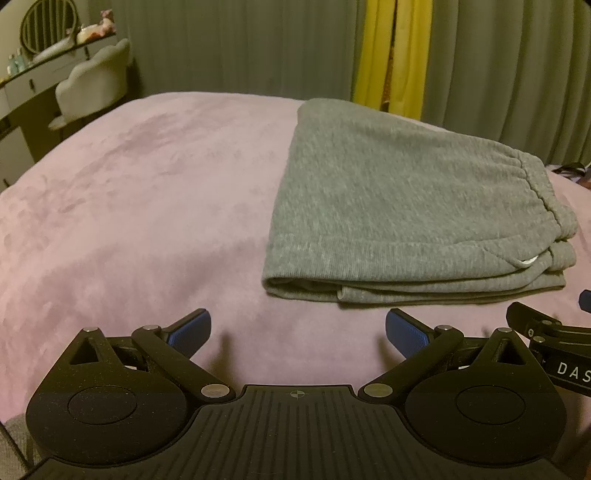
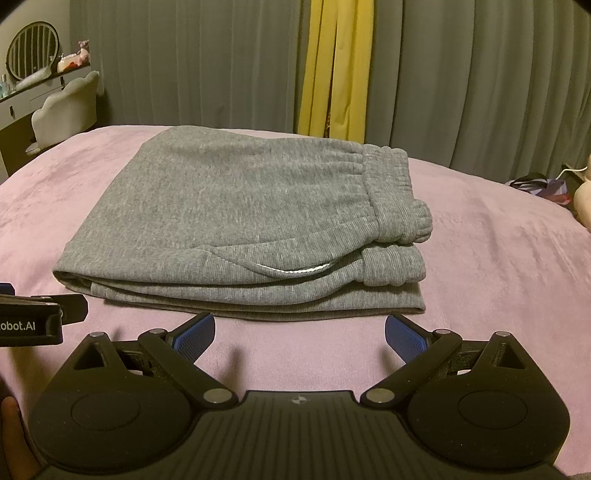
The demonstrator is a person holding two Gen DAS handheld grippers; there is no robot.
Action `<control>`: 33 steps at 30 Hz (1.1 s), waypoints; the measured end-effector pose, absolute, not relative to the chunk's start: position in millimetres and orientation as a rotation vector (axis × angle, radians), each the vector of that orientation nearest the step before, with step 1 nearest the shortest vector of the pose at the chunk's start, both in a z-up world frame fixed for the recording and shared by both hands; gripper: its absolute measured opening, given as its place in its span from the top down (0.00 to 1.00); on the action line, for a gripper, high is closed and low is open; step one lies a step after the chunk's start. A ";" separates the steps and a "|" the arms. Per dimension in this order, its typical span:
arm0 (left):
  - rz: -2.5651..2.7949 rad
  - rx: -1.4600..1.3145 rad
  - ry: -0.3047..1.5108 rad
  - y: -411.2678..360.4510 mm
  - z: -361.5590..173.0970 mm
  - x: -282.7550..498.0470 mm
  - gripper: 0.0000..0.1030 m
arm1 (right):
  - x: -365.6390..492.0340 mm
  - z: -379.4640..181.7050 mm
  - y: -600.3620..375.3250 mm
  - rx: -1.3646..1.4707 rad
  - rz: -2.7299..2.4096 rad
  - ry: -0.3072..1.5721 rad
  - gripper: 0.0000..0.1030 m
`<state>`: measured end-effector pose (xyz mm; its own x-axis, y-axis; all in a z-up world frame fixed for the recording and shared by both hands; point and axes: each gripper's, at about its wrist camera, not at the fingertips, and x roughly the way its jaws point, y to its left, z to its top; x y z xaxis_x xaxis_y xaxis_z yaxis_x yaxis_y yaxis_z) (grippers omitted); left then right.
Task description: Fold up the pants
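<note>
Left gripper (image 1: pixel 297 333): jaws spread wide, nothing between the blue pads (image 1: pixel 190 332), hovering over bare pink bedspread (image 1: pixel 129 206) just short of the pants' near edge. Right gripper (image 2: pixel 300 335): jaws likewise spread, empty, same height, near edge of pants right in front of its pads (image 2: pixel 404 338). The two grippers sit side by side, each one's black body poking into the other's view at the frame edge. Bit of a hand (image 2: pixel 13 432) visible low left in right wrist view.

Grey sweatpants (image 2: pixel 236 221) lie folded into a compact stacked rectangle on the bed, elastic waistband (image 2: pixel 391 192) at the right end, fold on the left, a white pocket edge (image 2: pixel 295 271) showing near the front. Not touched by either gripper.

Behind the bed: grey curtains (image 2: pixel 184 62) with a yellow strip (image 2: pixel 336 66), vanity desk (image 1: pixel 40 77) with round mirror (image 1: pixel 46 26) and pale chair (image 1: pixel 96 81) far left.
</note>
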<state>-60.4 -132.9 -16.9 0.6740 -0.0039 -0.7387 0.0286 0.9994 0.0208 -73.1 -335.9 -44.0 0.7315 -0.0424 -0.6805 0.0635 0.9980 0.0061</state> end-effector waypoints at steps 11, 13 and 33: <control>-0.021 0.030 0.838 -134.0 -17.2 -61.0 0.00 | -72.8 -43.3 -336.4 0.031 -0.056 0.748 0.04; -0.023 0.026 0.840 -133.7 -17.3 -60.7 0.00 | -72.7 -43.5 -336.9 0.032 -0.054 0.748 0.04; -0.021 0.030 0.864 -134.8 -20.8 -59.4 0.00 | -73.7 -42.5 -336.9 0.037 -0.060 0.745 0.04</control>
<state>-59.4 -134.8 -20.8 0.6492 -0.0063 -0.7606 0.0307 0.9994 0.0180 -73.7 -336.9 -42.5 0.7337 -0.0414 -0.6782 0.0677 0.9976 0.0123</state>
